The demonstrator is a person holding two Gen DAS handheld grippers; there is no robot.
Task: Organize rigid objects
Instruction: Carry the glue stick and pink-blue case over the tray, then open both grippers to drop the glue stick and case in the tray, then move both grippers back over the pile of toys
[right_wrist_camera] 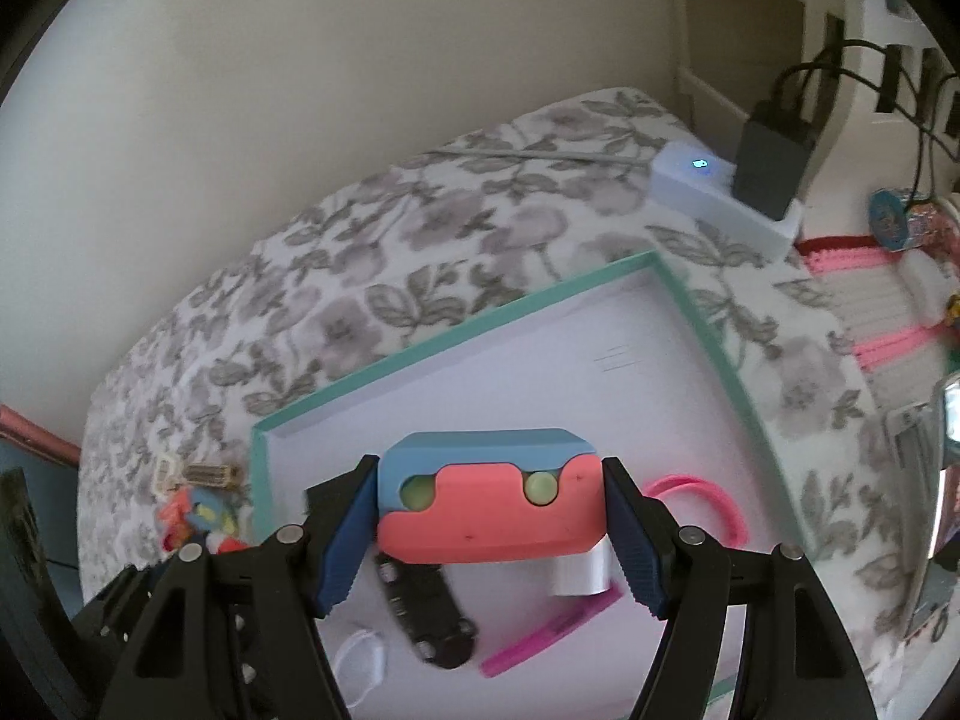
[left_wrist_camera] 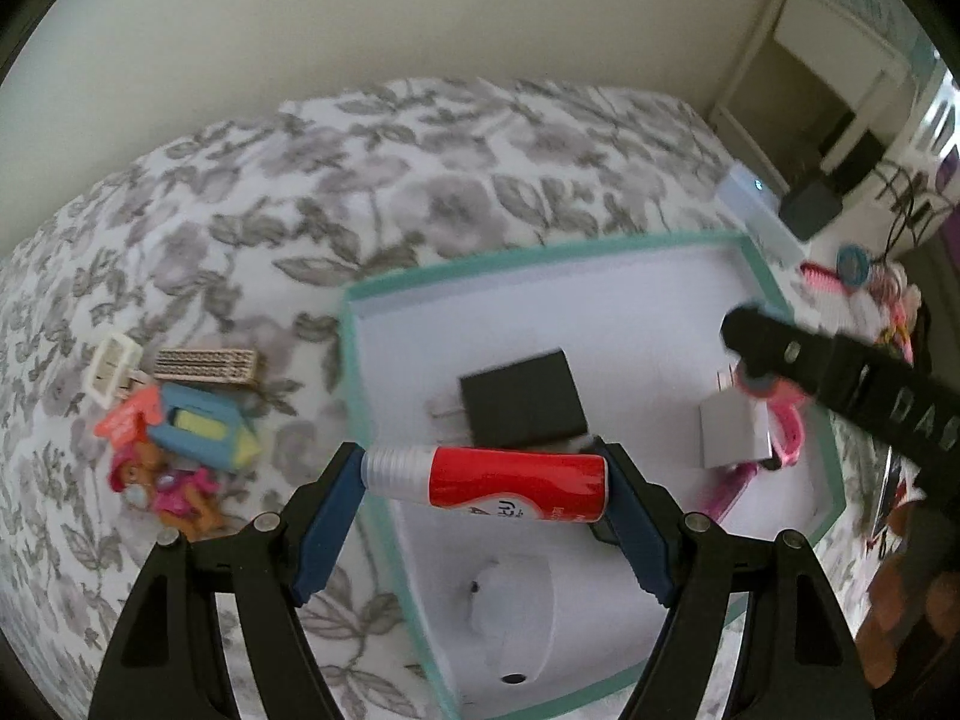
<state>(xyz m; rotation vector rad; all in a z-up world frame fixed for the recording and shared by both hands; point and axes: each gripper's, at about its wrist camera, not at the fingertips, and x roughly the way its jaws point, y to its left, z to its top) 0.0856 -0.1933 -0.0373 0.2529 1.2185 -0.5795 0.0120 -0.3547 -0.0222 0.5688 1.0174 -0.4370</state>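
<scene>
left claw [left_wrist_camera: 486,480] clamped on red glue tube [left_wrist_camera: 516,483], right claw [right_wrist_camera: 489,510] clamped on pink-and-blue case [right_wrist_camera: 489,498], both above teal-rimmed tray [left_wrist_camera: 360,396]. black charger [left_wrist_camera: 522,408], white plug [left_wrist_camera: 732,435] already inside; toy pile [left_wrist_camera: 180,432] left on floral bedspread [left_wrist_camera: 360,180].

Floral grey-and-white bedspread [left_wrist_camera: 420,180] covers the surface, plain cream wall [left_wrist_camera: 390,6] behind it. White power strip [right_wrist_camera: 714,198] with a small blue light sits at the far edge of the bedspread, a dark adapter [right_wrist_camera: 774,162] plugged into it with black cables [right_wrist_camera: 840,54] running up. White furniture frame [left_wrist_camera: 840,48] in the far right corner, blurred; pink-and-white striped fabric [right_wrist_camera: 876,300] lies right of the strip, a round blue patterned item [right_wrist_camera: 891,219] just above it.
</scene>
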